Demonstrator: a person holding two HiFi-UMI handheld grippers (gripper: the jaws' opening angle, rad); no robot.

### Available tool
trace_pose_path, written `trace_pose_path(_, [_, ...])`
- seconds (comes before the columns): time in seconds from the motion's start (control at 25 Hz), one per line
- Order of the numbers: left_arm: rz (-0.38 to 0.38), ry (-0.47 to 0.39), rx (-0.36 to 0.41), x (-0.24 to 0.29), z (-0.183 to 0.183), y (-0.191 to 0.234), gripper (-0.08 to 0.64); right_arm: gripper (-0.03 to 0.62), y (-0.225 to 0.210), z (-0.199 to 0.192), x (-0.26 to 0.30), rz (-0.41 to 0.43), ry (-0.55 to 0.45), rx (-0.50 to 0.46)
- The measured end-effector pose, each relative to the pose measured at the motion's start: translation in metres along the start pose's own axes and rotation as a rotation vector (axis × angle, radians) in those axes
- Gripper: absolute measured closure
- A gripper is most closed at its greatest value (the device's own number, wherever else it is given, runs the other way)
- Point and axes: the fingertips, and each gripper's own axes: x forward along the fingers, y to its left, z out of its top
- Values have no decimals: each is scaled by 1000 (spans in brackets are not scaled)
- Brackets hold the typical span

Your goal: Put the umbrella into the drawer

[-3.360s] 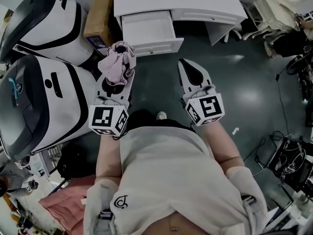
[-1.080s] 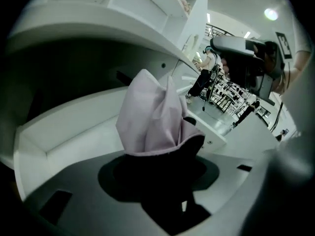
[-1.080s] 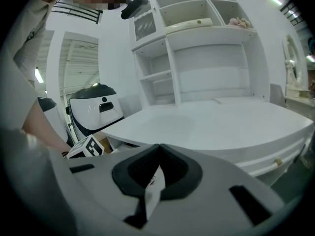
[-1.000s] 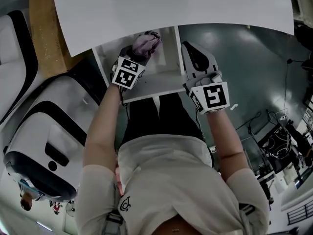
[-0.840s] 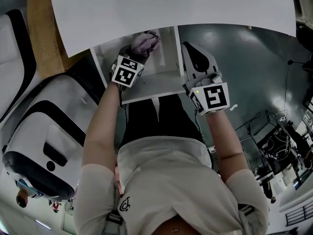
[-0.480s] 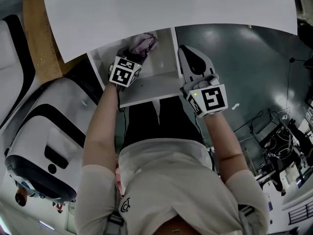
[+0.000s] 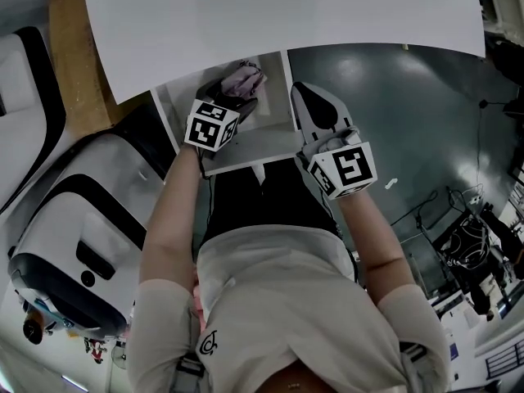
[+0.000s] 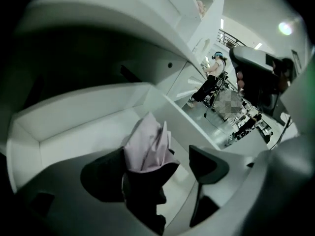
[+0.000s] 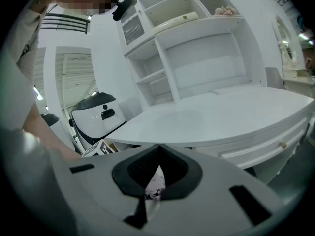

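The folded pale-pink umbrella (image 7: 245, 79) with its dark handle end lies inside the open white drawer (image 7: 250, 146), under the desk top's edge. In the left gripper view the umbrella (image 8: 146, 144) rests on the drawer floor (image 8: 74, 132) between the two jaws. My left gripper (image 8: 155, 171) is opening: the right pad (image 8: 209, 162) stands clear of the cloth, and the left pad sits beside it. In the head view the left gripper (image 7: 232, 98) reaches into the drawer. My right gripper (image 7: 301, 95) hangs just right of the drawer, shut and empty, with its tips (image 9: 156, 149) together.
The white desk top (image 7: 278, 15) overhangs the drawer's back. White and black machine housings (image 7: 74, 219) and a brown board (image 7: 70, 39) stand at the left. Dark floor (image 7: 409, 113) lies to the right. Desk shelves (image 9: 197, 63) rise behind in the right gripper view.
The left gripper carried the umbrella from in front of the desk into the drawer, and its jaws have now spread apart from it. The right gripper stayed beside the drawer.
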Motion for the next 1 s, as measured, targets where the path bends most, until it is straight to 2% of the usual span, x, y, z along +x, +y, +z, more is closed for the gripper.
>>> trace_pose_path(0.12, [47, -78, 19, -24, 23, -5, 168, 586, 9, 15, -4, 22, -13, -27])
trace_pose_path(0.16, [64, -102, 26, -32, 31, -7, 196, 586, 12, 21, -6, 28, -18, -37])
trace_pose_path(0.32, [138, -213, 18, -70, 63, -13, 398, 586, 19, 39, -13, 44, -39, -59])
trace_pose_path(0.52, [143, -323, -12, -114, 91, -31, 542, 586, 31, 73, -19, 69, -85, -148])
trace_pose_path(0.84, [152, -495, 60, -204, 139, -61, 546, 586, 53, 121, -36, 107, -114, -220])
trace_pose_path(1.0, [180, -607, 156, -259, 170, -75, 546, 586, 67, 146, -43, 119, -149, -230])
